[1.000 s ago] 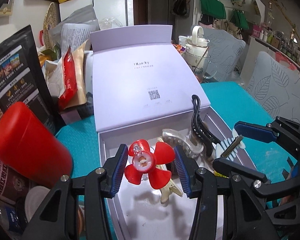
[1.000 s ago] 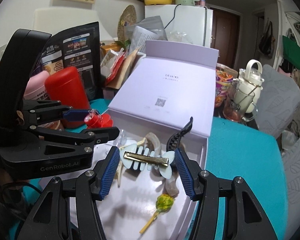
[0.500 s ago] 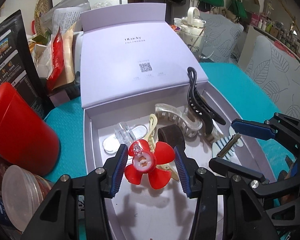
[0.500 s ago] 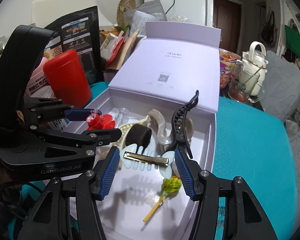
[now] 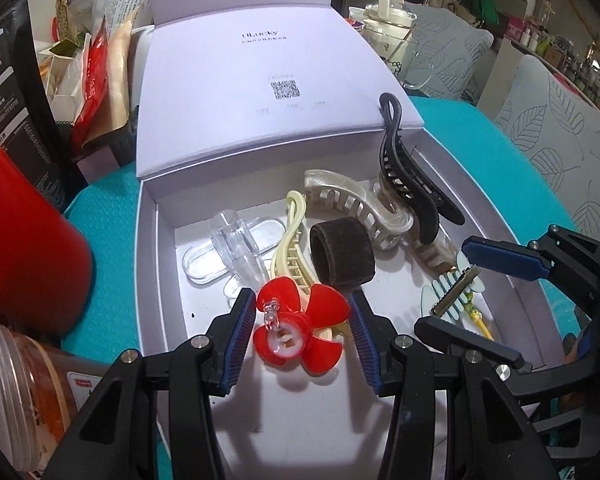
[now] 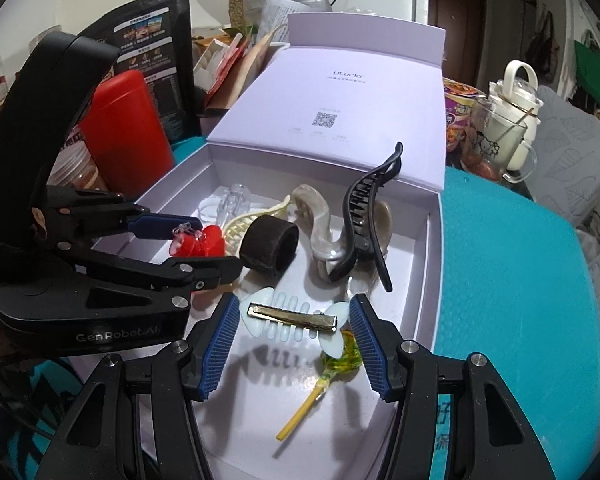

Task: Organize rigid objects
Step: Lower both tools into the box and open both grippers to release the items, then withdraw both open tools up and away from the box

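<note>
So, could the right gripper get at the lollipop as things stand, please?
Probably not yet: the right gripper is shut on the fishbone clip, which hangs right over the lollipop; it would need to drop the clip first.

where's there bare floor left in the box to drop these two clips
Bare floor runs along the near end of the box, under the red flower clip, and beside the yellow flower pick. The far half is crowded: clear clip, brown band, black claw clip.
</note>
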Demonstrator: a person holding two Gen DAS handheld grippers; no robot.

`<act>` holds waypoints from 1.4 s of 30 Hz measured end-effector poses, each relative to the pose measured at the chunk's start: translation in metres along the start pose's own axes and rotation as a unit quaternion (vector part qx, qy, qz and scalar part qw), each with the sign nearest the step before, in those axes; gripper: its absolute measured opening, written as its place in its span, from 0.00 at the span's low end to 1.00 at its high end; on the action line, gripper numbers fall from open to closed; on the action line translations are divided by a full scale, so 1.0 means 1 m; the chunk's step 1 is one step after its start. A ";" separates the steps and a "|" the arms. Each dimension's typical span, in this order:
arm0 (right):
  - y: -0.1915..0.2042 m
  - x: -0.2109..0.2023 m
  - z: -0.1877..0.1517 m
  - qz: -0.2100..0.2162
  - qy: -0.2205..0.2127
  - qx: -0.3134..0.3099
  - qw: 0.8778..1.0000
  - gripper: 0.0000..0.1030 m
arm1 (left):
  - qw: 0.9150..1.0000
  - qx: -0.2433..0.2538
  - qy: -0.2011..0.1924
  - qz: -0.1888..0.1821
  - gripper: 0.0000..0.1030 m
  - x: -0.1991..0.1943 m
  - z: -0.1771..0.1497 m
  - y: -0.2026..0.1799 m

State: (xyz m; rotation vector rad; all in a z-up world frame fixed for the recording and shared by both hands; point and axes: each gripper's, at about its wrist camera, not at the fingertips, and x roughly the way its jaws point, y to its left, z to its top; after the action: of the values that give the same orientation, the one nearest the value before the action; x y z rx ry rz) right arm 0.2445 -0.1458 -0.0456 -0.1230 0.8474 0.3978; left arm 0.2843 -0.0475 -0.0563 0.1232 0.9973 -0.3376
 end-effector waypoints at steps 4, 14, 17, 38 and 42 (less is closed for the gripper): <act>0.000 0.003 0.001 -0.004 0.006 -0.003 1.000 0.55 | 1.000 0.001 0.007 0.003 0.46 0.002 0.001 0.000; -0.004 0.014 0.005 -0.028 0.035 -0.002 0.999 0.56 | 1.000 -0.001 0.012 0.012 0.46 0.006 0.003 0.002; -0.006 0.016 0.006 -0.034 0.039 -0.004 0.999 0.56 | 1.000 -0.003 0.013 0.013 0.46 0.006 0.002 0.002; -0.003 -0.018 0.006 -0.053 0.007 0.003 0.999 0.62 | 0.999 -0.023 0.027 0.026 0.48 -0.007 0.003 -0.004; -0.003 -0.024 0.009 -0.058 -0.002 0.003 0.998 0.62 | 0.999 -0.025 0.015 0.030 0.48 -0.014 0.001 -0.006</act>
State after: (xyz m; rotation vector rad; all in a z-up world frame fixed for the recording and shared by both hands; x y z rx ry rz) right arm 0.2382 -0.1535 -0.0220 -0.1651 0.8326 0.2860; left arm 0.2761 -0.0502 -0.0434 0.1137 1.0292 -0.2571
